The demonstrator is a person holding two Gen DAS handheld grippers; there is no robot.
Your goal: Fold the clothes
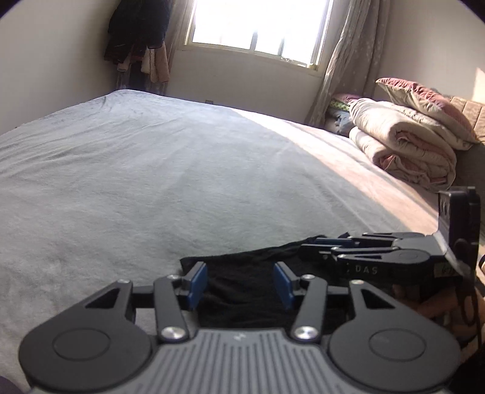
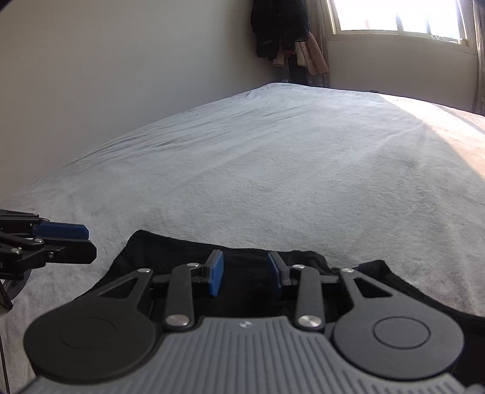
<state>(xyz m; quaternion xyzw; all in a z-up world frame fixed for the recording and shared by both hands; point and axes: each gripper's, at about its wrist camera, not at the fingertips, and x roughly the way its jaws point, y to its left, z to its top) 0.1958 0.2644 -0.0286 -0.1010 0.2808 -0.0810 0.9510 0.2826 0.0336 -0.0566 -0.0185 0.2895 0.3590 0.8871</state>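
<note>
A black garment (image 1: 242, 282) lies flat on the near part of the grey bed sheet (image 1: 151, 169). My left gripper (image 1: 241, 283) is open, low over the garment's left part, with nothing between its blue pads. My right gripper (image 2: 245, 274) is open over the same black garment (image 2: 169, 251), which spreads under and to both sides of it. The right gripper also shows side-on in the left wrist view (image 1: 321, 245), at the garment's right edge. The left gripper shows at the left edge of the right wrist view (image 2: 75, 242), just left of the garment.
Folded quilts and a pillow (image 1: 409, 136) are stacked at the right side of the bed. Dark clothes (image 1: 136, 33) hang in the far corner beside a bright window (image 1: 257, 24) with curtains. A wall runs along the bed's left side (image 2: 121, 75).
</note>
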